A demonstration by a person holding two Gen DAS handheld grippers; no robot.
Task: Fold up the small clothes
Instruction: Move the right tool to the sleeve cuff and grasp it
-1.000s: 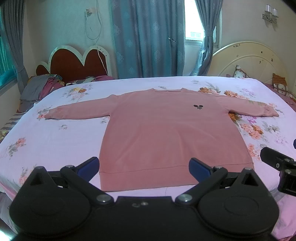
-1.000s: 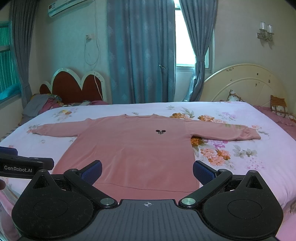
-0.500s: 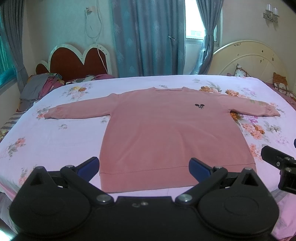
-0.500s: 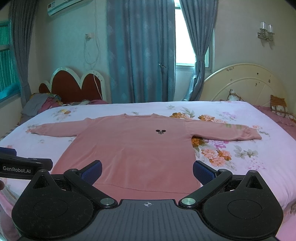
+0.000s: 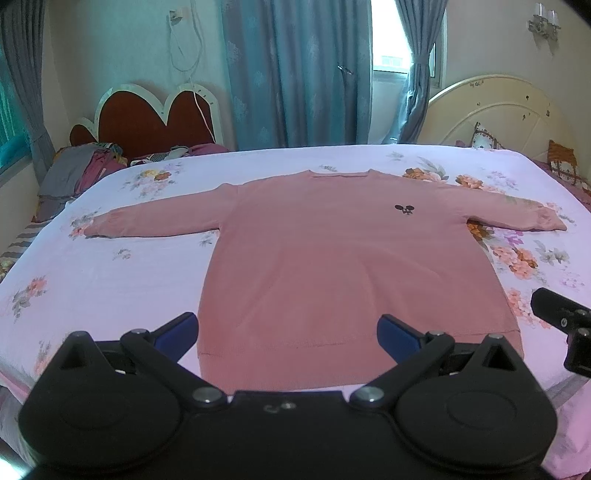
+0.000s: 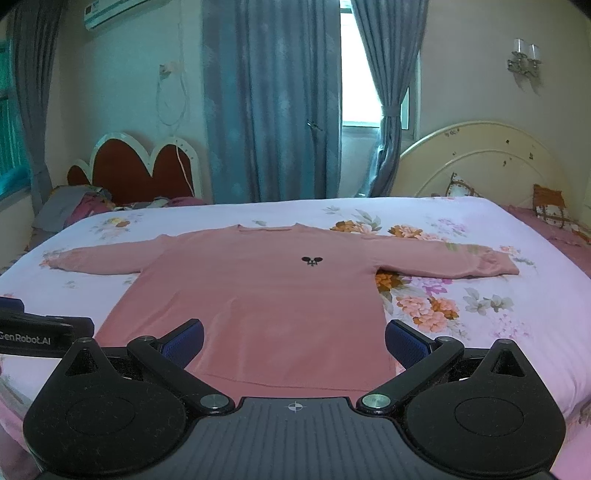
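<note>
Pink sweater (image 5: 347, 266) lies flat, front up, on the floral bedsheet (image 5: 110, 280), sleeves spread wide, small dark emblem on the chest. Left gripper (image 5: 288, 332) and right gripper (image 6: 294, 341) hover spread apart, empty, near its hem.

Bedroom backdrop: beds, curtains, wall fittings

A floral pink bedsheet (image 5: 110, 280) covers the bed; behind it stand a red scalloped headboard (image 6: 140, 173) and a cream arched headboard (image 6: 491, 155). Blue curtains (image 6: 273, 103) frame the window, an air conditioner (image 6: 110, 11) sits high left, a wall lamp (image 6: 524, 59) hangs right, and piled clothes (image 5: 81, 170) lie far left.
</note>
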